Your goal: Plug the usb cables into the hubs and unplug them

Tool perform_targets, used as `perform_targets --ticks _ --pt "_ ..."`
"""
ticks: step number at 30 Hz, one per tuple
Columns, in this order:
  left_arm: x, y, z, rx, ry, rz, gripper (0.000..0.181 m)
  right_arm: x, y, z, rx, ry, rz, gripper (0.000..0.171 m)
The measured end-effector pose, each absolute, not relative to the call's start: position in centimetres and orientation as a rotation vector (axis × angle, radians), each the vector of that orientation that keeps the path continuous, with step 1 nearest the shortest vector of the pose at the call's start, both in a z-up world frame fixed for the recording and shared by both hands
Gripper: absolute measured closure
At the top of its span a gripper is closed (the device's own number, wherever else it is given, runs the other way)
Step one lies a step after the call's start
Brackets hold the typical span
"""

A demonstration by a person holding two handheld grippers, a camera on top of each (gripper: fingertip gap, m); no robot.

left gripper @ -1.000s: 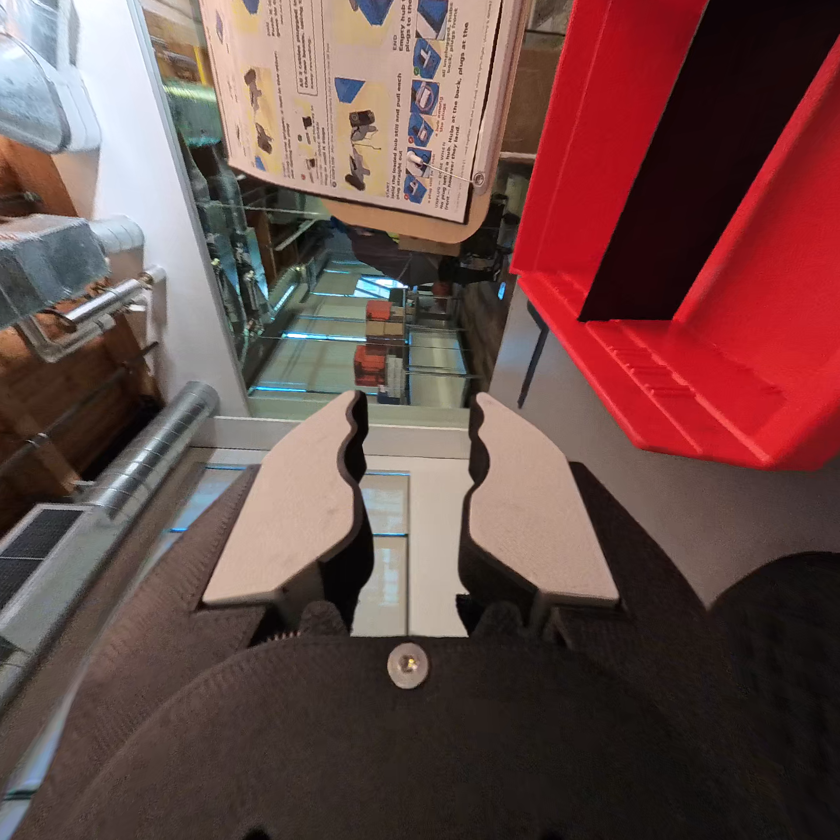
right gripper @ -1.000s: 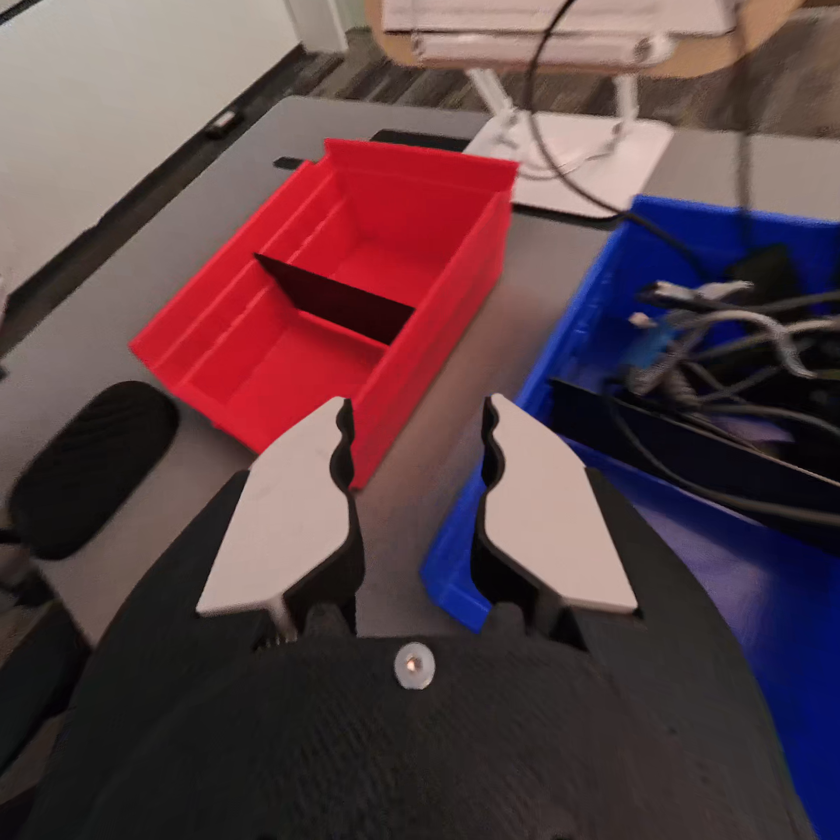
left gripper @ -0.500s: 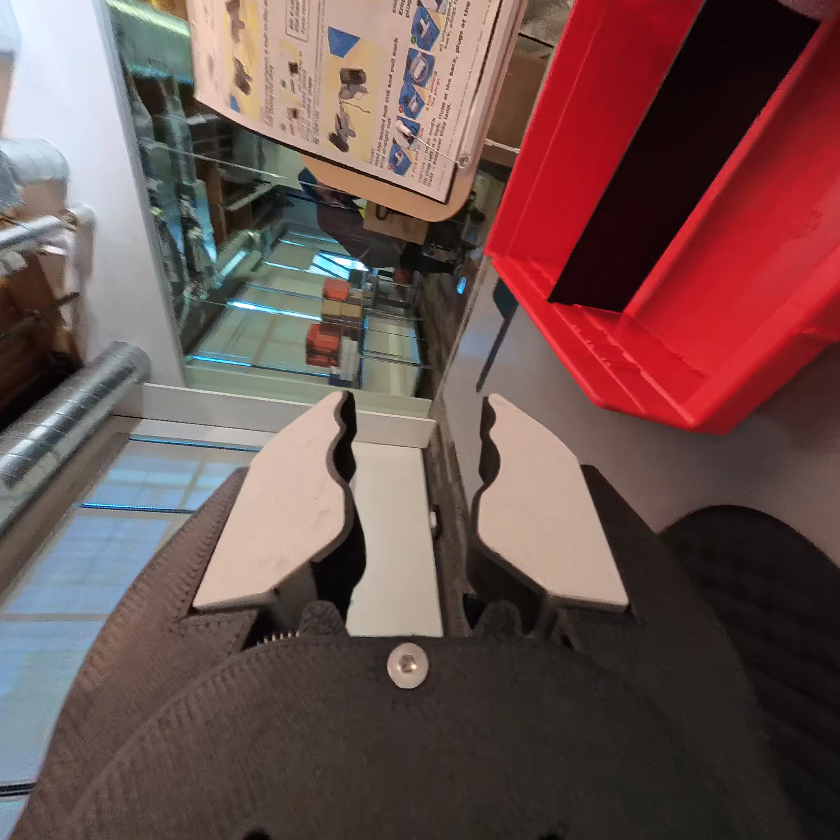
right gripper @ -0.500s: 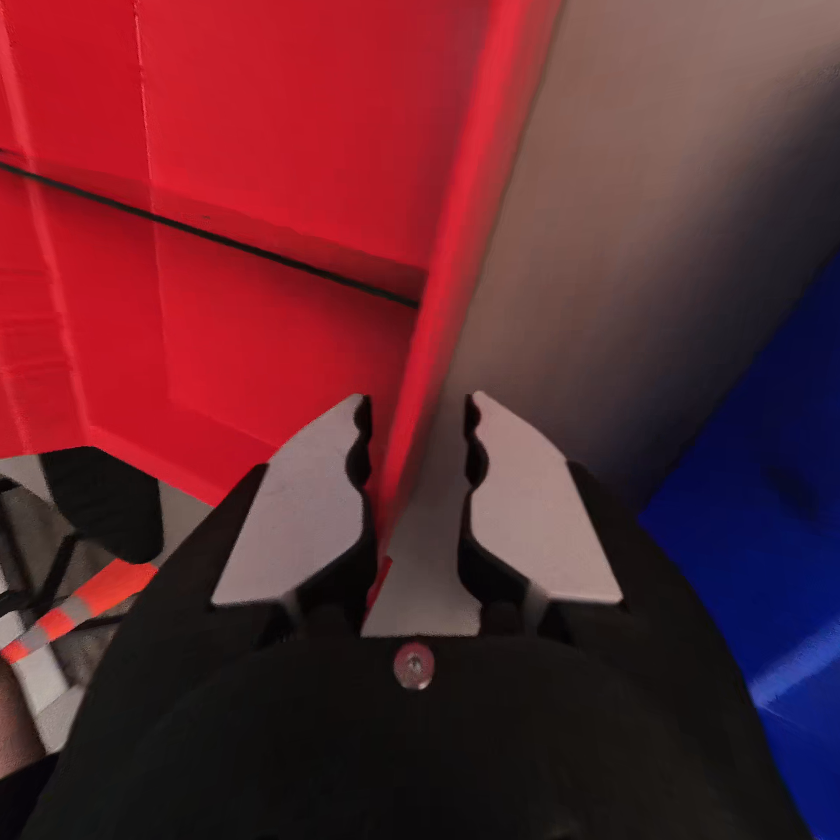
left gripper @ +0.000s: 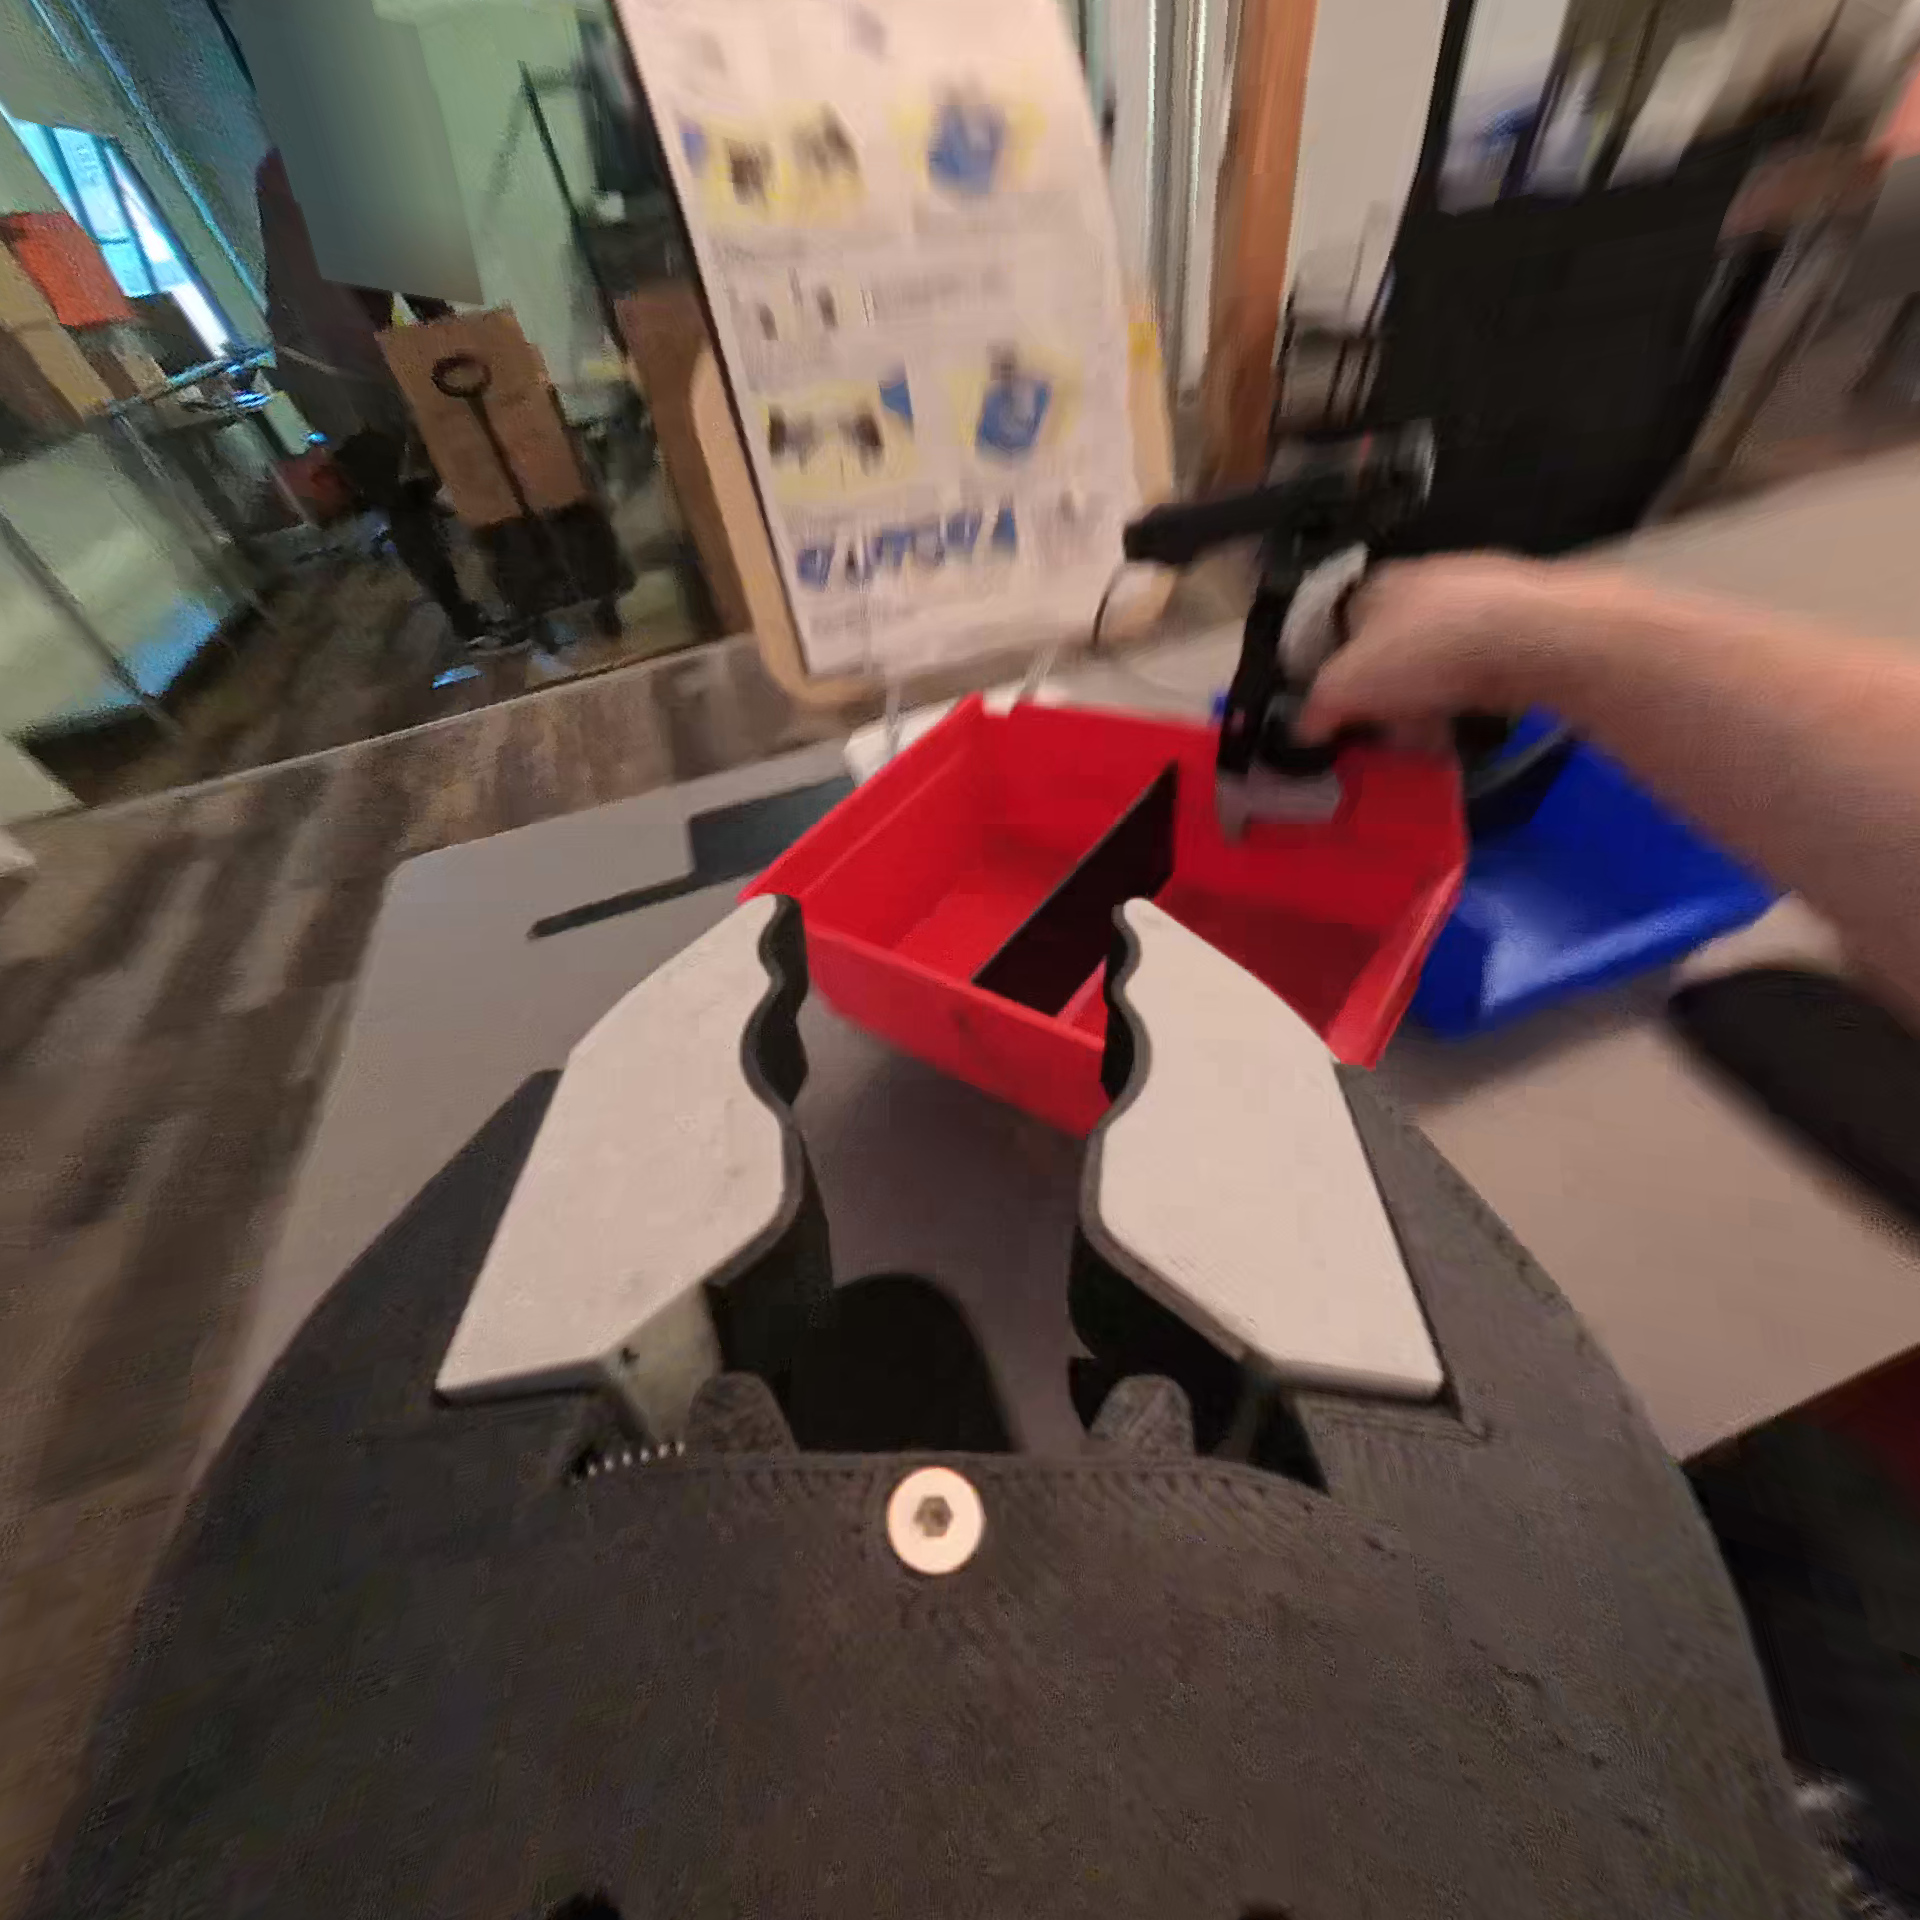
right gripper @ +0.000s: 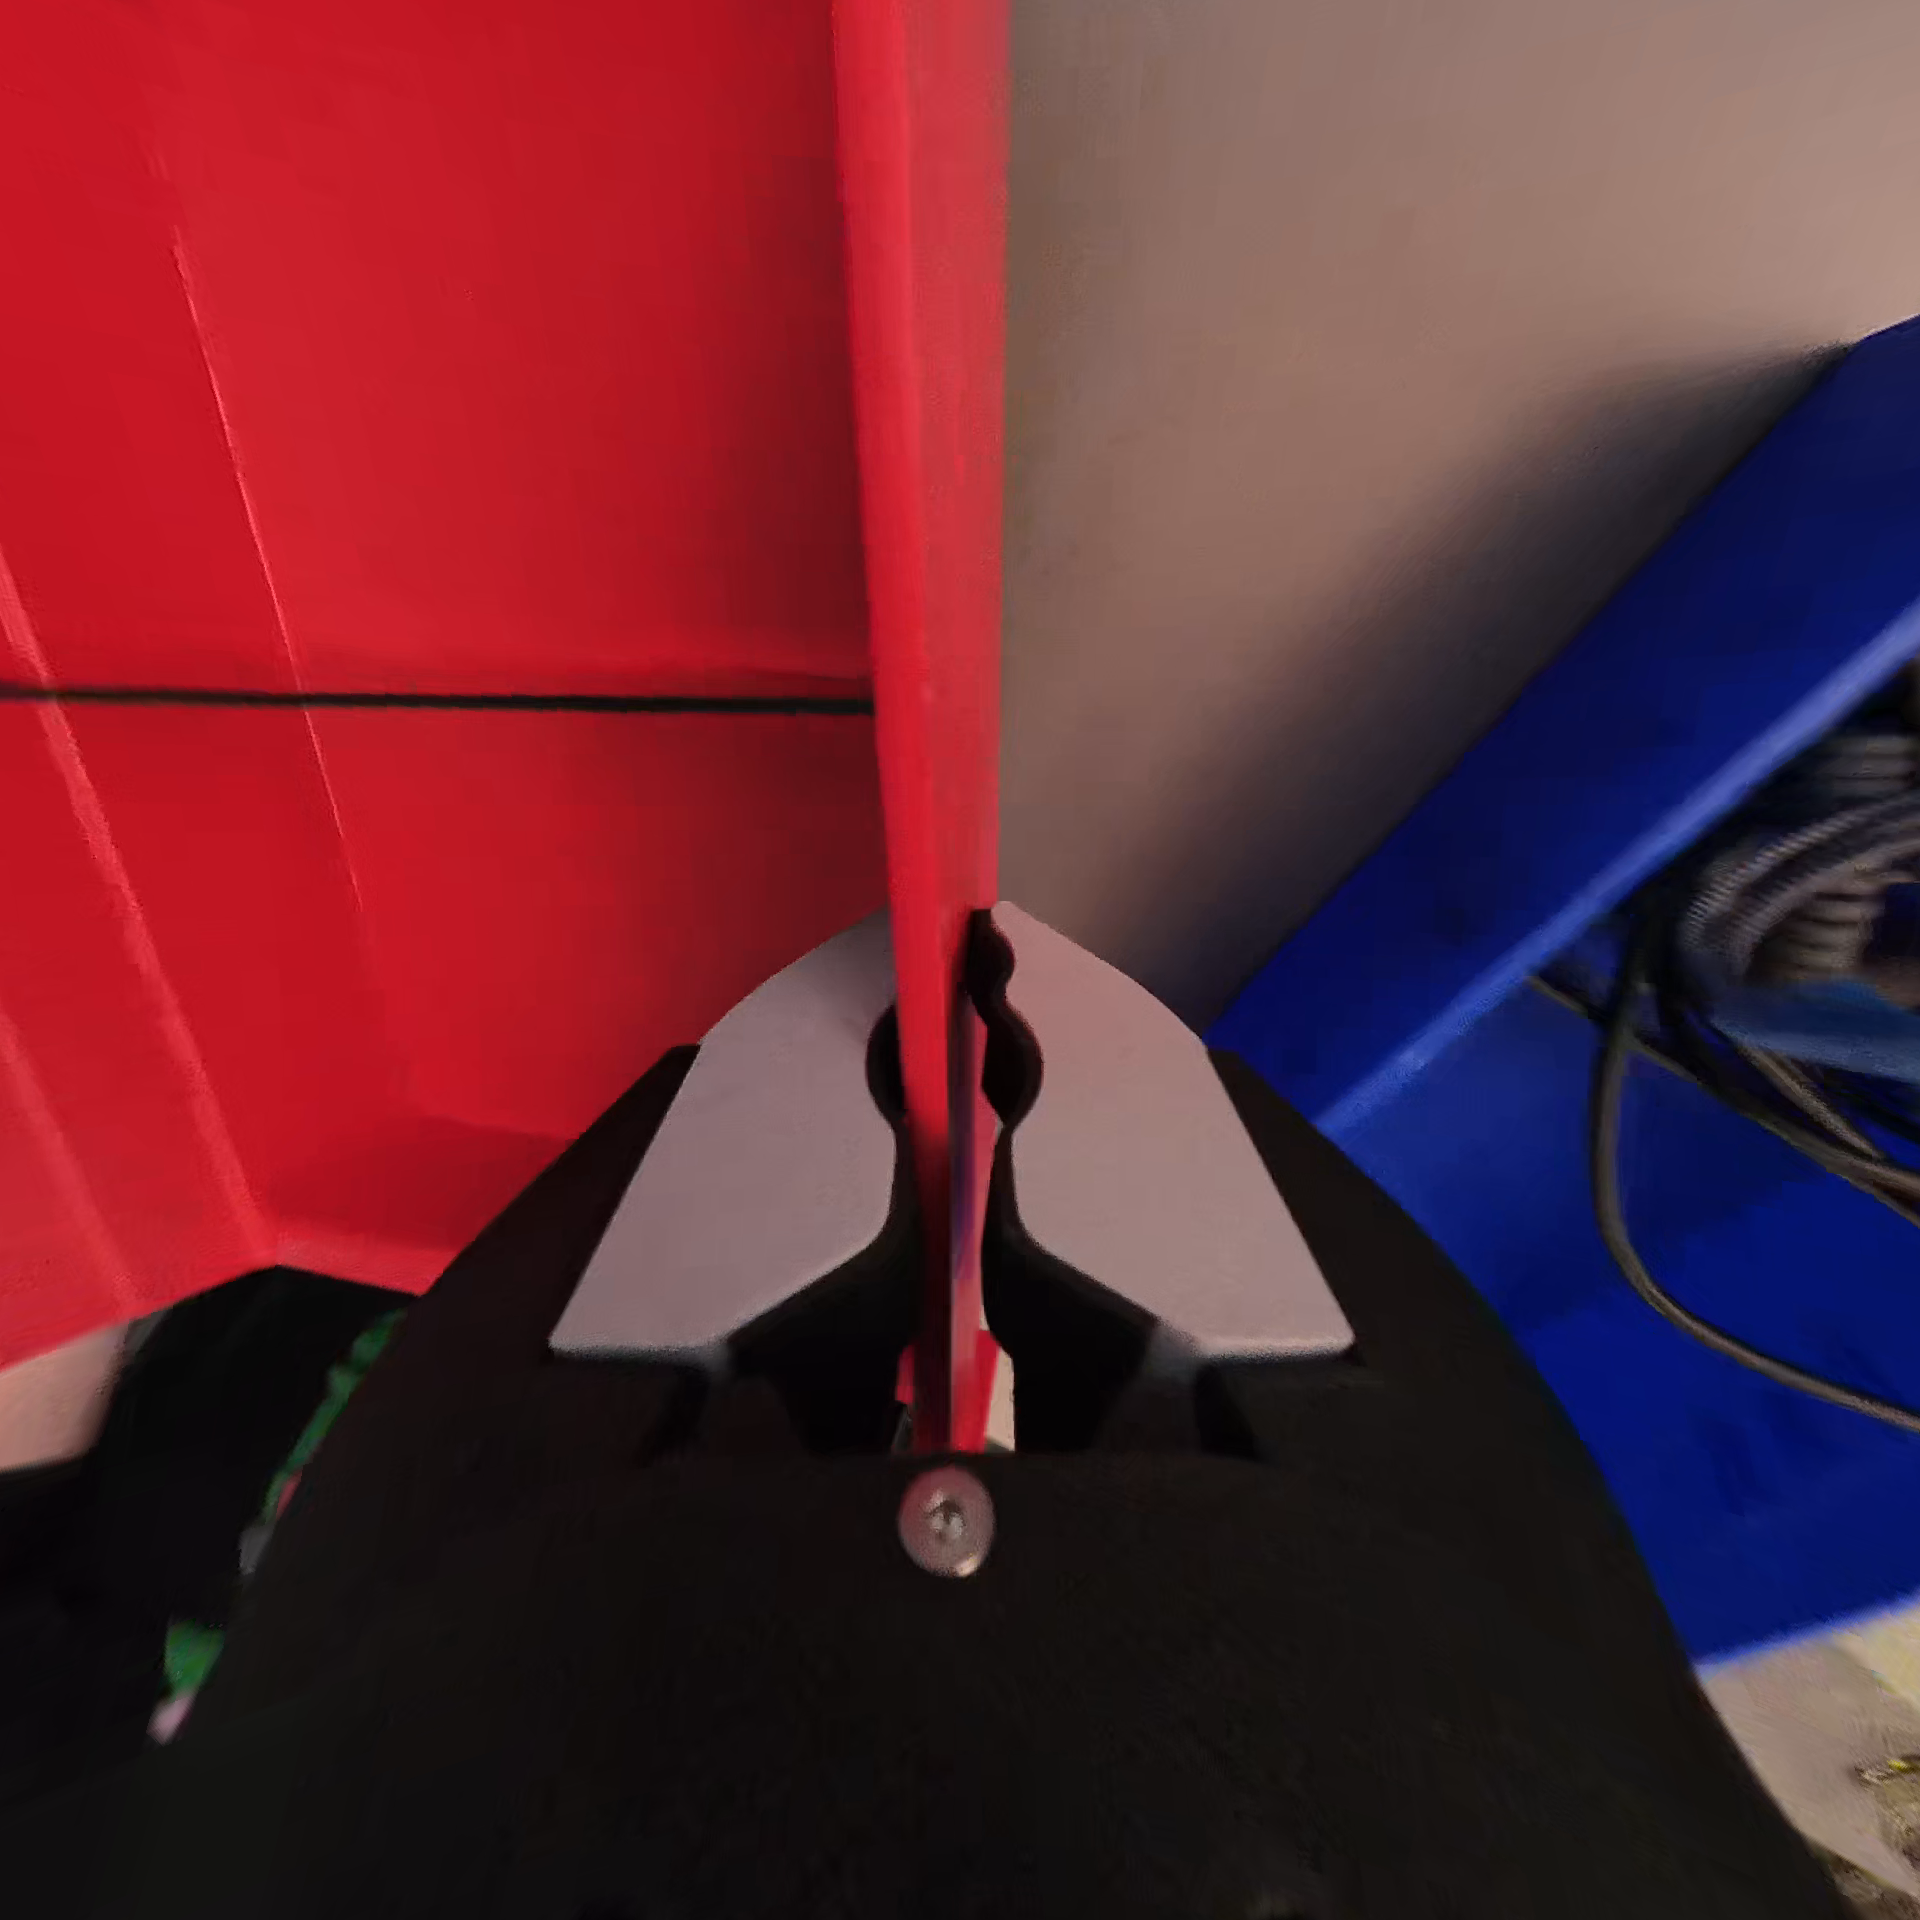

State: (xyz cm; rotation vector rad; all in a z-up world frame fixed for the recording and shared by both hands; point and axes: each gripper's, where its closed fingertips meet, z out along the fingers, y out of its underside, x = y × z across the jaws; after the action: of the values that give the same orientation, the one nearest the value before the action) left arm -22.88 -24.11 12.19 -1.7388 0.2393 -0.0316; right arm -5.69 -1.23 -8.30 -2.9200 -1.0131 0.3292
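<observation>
**Cables wait as bin wall gets the grip**

Cables [right gripper: 1787, 935], dark and limp, lie tangled in the blue plastic bin [right gripper: 1558, 1039] right of the red plastic divided bin [right gripper: 416, 520]. Nearest, the right gripper [right gripper: 951, 925] is clamped on that red bin's thin, stiff side wall; the left gripper [left gripper: 951, 925] hangs spread and empty before it. Slack cords are likely best taken by their rigid plugs.

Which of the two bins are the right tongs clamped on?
The red bin: the right tongs are shut on its side wall. The blue bin, holding cables, sits beside it, untouched.
</observation>
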Motion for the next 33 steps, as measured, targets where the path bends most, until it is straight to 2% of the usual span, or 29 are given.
perform_targets --ticks 3,6,9,11,15,18,22,27,29,33 --pt "-25.6 -25.2 14.6 -1.621 0.077 -0.186 0.12 -2.8 -1.3 -2.7 -2.839 -1.047 0.39 0.162" --pt "-26.5 -24.0 13.4 -1.635 0.005 -0.283 0.108 3.4 -1.3 3.3 -2.78 -0.987 0.43 0.162" --pt "-21.4 -20.3 9.1 -1.745 0.068 -0.52 0.105 12.8 -1.4 7.2 -2.788 -0.794 0.443 0.162" --pt "-15.0 -17.2 4.9 -1.846 0.157 -0.686 0.106 19.8 -1.7 7.9 -2.799 -0.598 0.445 0.162" --pt "-3.8 -10.8 -3.0 -2.074 0.308 -0.765 0.102 32.3 -3.3 5.4 -2.803 -0.162 0.46 0.162" --pt "0.2 -5.8 -5.4 -2.191 0.299 -0.74 0.101 40.1 -4.6 2.2 -2.754 0.099 0.42 0.162" --pt "2.3 -1.6 -8.7 -2.376 0.372 -0.509 0.098 47.4 -6.6 -3.2 -2.749 0.326 0.381 0.161" --pt "3.2 -0.6 -12.4 -2.647 0.52 -0.258 0.093 50.5 -8.1 -10.2 -2.769 0.499 0.489 0.16" --pt "4.0 -0.8 -13.2 -2.706 0.576 -0.219 0.103 50.1 -8.0 -12.3 -2.78 0.524 0.528 0.159" --pt "1.9 -1.4 -15.8 -2.844 0.756 0.082 0.145 48.1 -6.7 -14.5 -2.796 0.5 0.559 0.156"
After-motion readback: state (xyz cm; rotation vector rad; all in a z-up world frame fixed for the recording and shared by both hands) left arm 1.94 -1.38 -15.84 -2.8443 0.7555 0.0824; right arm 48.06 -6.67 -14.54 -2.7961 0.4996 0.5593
